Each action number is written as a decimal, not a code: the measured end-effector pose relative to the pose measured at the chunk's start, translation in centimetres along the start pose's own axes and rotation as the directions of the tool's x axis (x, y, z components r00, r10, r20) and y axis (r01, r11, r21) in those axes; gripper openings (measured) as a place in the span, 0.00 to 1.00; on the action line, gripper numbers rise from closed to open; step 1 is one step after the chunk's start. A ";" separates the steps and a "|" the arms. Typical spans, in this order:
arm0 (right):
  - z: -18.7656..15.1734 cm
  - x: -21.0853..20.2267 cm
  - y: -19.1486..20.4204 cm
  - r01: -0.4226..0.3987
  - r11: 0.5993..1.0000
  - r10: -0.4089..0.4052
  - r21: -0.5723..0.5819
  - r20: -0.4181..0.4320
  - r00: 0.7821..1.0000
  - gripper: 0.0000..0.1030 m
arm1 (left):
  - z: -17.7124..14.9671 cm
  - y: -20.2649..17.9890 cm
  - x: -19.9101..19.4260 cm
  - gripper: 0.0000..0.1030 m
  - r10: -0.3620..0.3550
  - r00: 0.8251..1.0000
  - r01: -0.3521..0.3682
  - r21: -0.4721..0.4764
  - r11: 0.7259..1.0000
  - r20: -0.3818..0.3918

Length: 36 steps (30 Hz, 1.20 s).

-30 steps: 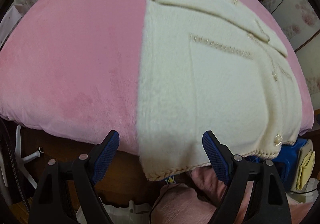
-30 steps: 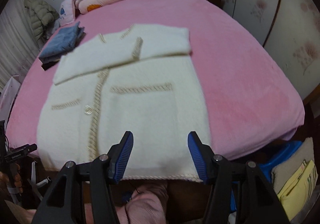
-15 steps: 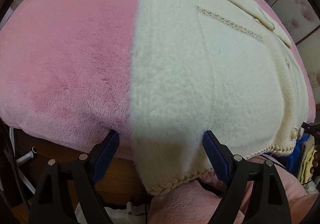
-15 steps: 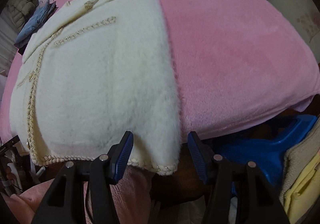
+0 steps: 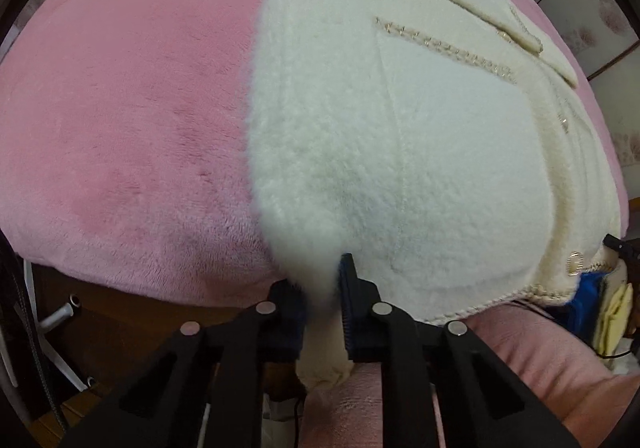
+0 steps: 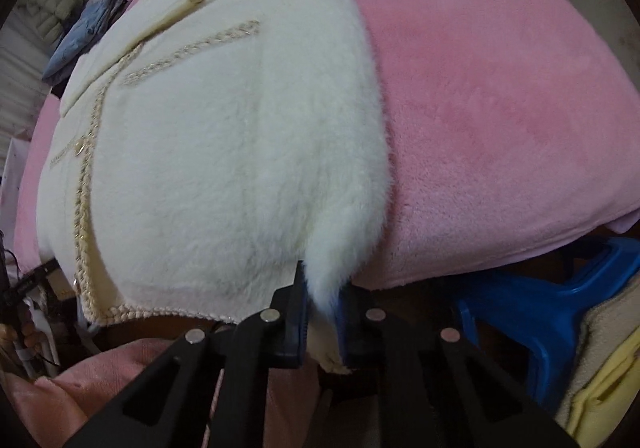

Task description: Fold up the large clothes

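Cream fluffy cardigan (image 5: 400,152) lies flat on the pink plush bed (image 5: 120,108), its left hem corner pinched in the left gripper (image 5: 323,312) and its right in the right gripper (image 6: 323,322), so slick pile could slip free when lifted.

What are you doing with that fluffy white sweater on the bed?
A person is folding it. The left tool and the right tool are each clamped on a bottom corner of the cream cardigan, which lies flat on the pink blanket with its sleeves already folded across the top. Lifting the hem likely comes next.
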State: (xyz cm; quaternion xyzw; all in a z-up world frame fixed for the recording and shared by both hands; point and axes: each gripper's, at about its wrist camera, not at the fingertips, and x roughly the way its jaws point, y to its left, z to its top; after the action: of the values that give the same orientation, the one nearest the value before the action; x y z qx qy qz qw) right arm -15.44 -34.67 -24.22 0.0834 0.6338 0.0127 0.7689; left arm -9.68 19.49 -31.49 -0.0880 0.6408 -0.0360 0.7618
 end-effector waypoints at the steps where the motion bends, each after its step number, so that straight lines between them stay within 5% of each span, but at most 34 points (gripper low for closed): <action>1: 0.0 -1.1 0.5 0.011 1.000 -0.010 -0.016 0.013 1.000 0.10 | 0.2 0.0 -1.0 0.06 -0.014 1.000 0.014 -0.002 1.000 -0.001; 6: 1.3 -7.6 1.6 -0.046 0.998 0.049 -0.031 0.105 0.993 0.09 | 2.0 -1.5 -6.5 0.05 -0.064 0.997 0.063 0.034 0.997 0.033; 9: 3.1 -10.8 2.8 -0.081 0.994 0.091 -0.069 0.159 0.983 0.09 | 4.3 -1.8 -10.7 0.05 -0.147 0.984 0.152 -0.036 0.988 0.101; 14: 8.4 -15.4 5.0 -0.156 0.980 0.184 -0.125 0.270 0.945 0.09 | 9.9 -1.5 -16.4 0.05 -0.235 0.940 0.285 -0.191 0.939 0.248; 19: 14.9 -17.3 4.5 -0.239 0.968 0.251 -0.077 0.335 0.908 0.09 | 17.2 -1.1 -17.6 0.05 -0.225 0.915 0.340 -0.342 0.876 0.335; 23: 22.4 -16.1 2.7 -0.299 0.954 0.273 0.016 0.365 0.890 0.09 | 23.5 -1.1 -15.7 0.05 -0.122 0.928 0.279 -0.438 0.855 0.353; 27: 29.3 -12.0 0.7 -0.292 0.948 0.233 0.128 0.350 0.907 0.10 | 28.0 0.5 -11.6 0.07 -0.012 0.951 0.193 -0.564 0.803 0.309; 29: 32.5 -8.7 -0.7 -0.264 0.944 0.194 0.198 0.312 0.930 0.12 | 29.8 1.1 -9.1 0.15 0.009 0.956 0.175 -0.594 0.785 0.293; 31: 34.3 -6.4 -1.6 -0.264 0.936 0.197 0.233 0.275 0.941 0.15 | 31.0 1.2 -7.4 0.43 0.054 0.964 0.121 -0.613 0.781 0.260; 33: 36.2 -3.9 -1.2 -0.197 0.952 0.144 0.235 0.224 0.964 0.32 | 32.2 1.5 -6.6 0.53 0.110 0.964 0.066 -0.621 0.781 0.242; 36: 37.2 -2.8 -0.9 -0.146 0.966 0.093 0.213 0.241 0.966 0.34 | 33.3 1.8 -5.9 0.53 0.139 0.962 0.030 -0.595 0.803 0.236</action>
State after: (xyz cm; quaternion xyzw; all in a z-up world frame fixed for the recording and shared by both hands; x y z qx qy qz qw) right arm 20.25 -40.05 -14.83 0.2105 0.5320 -0.0233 0.8198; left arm 21.90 25.18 -20.64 -0.3073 0.5131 0.2003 0.7760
